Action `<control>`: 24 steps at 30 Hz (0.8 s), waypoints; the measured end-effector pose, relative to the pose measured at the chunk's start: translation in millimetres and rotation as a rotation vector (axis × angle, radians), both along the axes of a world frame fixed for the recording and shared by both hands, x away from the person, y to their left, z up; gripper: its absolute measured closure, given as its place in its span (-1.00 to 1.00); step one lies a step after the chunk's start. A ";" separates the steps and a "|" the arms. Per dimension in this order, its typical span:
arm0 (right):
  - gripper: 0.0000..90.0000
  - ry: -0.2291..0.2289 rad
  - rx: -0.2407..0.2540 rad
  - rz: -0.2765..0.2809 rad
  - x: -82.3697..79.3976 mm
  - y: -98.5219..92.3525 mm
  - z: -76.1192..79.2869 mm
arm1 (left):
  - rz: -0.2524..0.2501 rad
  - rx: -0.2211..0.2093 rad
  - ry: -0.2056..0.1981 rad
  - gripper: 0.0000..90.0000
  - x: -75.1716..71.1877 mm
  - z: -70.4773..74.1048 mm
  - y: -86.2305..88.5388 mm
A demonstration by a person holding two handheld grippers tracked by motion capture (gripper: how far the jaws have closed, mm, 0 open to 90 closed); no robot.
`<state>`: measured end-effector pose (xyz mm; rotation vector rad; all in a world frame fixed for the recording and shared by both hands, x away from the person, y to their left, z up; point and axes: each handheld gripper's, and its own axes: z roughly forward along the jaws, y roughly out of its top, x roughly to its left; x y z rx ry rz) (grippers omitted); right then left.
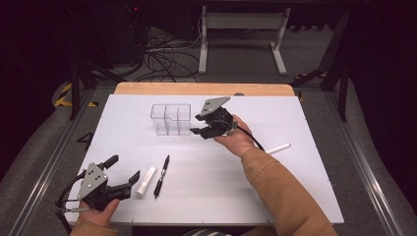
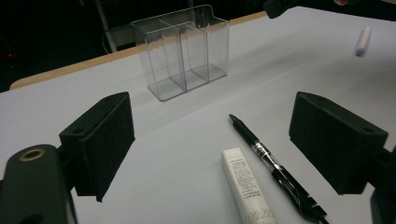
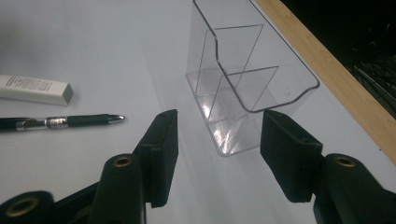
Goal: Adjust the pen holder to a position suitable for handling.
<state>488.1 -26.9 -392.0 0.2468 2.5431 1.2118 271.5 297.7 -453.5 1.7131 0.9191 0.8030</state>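
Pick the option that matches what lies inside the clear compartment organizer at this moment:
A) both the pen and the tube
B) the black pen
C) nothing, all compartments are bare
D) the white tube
C: the clear organizer stands with bare compartments, while the black pen and the white tube lie side by side on the table nearer the person, by the left gripper.

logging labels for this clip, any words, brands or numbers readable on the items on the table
None can be read.
White tube: rows of small print along its side, too small and blurred to quote.
Black pen: faint marks on its silver band, illegible.
Clear organizer: no print seen.
White marker: too far off to tell.
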 end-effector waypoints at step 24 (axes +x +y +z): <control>0.17 -0.014 -0.020 0.009 20.5 38.9 -12.1 | -0.005 -0.014 0.009 -0.67 3.5 -1.6 1.7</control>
